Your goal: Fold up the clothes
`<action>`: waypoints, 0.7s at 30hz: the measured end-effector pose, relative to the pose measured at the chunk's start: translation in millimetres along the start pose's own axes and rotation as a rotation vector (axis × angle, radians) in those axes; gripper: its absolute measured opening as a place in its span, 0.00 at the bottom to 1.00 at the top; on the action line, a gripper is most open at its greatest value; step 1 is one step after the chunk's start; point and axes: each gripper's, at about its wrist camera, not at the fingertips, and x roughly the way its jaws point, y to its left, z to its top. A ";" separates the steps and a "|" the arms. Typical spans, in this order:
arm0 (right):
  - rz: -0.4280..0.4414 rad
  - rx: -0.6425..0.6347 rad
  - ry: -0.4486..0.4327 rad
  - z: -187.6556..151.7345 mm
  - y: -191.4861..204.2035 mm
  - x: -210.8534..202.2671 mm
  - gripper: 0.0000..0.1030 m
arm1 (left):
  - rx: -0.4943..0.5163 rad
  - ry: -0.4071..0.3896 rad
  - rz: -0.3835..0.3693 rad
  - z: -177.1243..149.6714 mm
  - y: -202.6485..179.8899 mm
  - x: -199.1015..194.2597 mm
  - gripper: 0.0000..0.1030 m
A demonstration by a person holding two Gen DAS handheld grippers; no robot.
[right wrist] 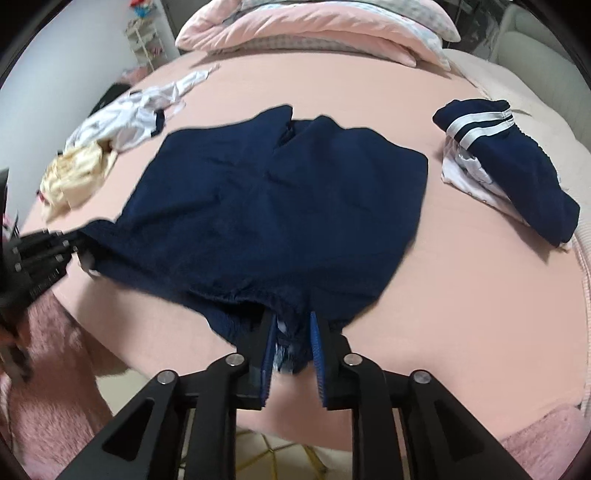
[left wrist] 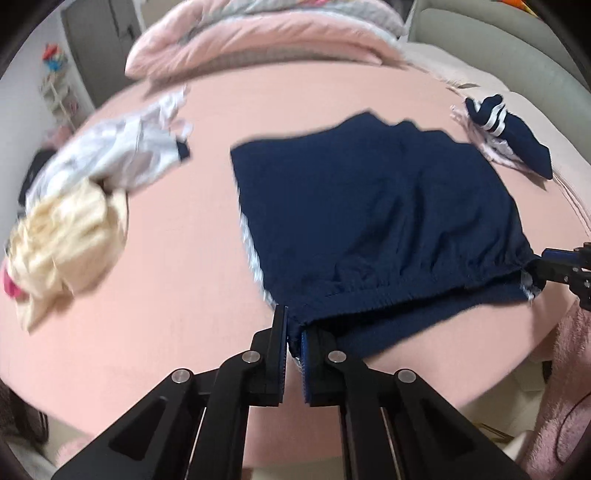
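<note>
Navy shorts (left wrist: pixel 354 206) are spread flat on the pink bed sheet (left wrist: pixel 177 280), filling the centre of both wrist views, with the gathered waistband toward the lower edge of each frame and the leg openings toward the top.

Left claw (left wrist: pixel 294 332): seen at lower centre of the left wrist view, jaws drawn close together and clamped on one corner of the waistband; the cloth is pinched between the pads, and the rest of the shorts runs up and to the right from that point. The same claw (right wrist: pixel 70 243) is seen at the left edge of the right wrist view, touching the waistband's end there.

Right claw (right wrist: pixel 293 343): at lower centre of the right wrist view, jaws a little further apart, with a bunched fold of waistband held between the blue pads. It (left wrist: pixel 535 262) is seen at the right edge of the left wrist view, at the opposite waistband corner.

A folded navy garment with white stripes (right wrist: pixel 506 155) lies on the sheet to the upper right, well apart from the shorts. White clothing (right wrist: pixel 125 114) and a pale yellow item (right wrist: pixel 74 177) lie heaped at the upper left. Pink bedding (right wrist: pixel 314 29) is piled along the top.
</note>
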 end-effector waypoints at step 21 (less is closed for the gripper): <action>0.184 0.228 -0.083 1.4 -50.9 -23.7 0.29 | -0.139 0.056 -0.197 27.3 13.1 -0.7 0.17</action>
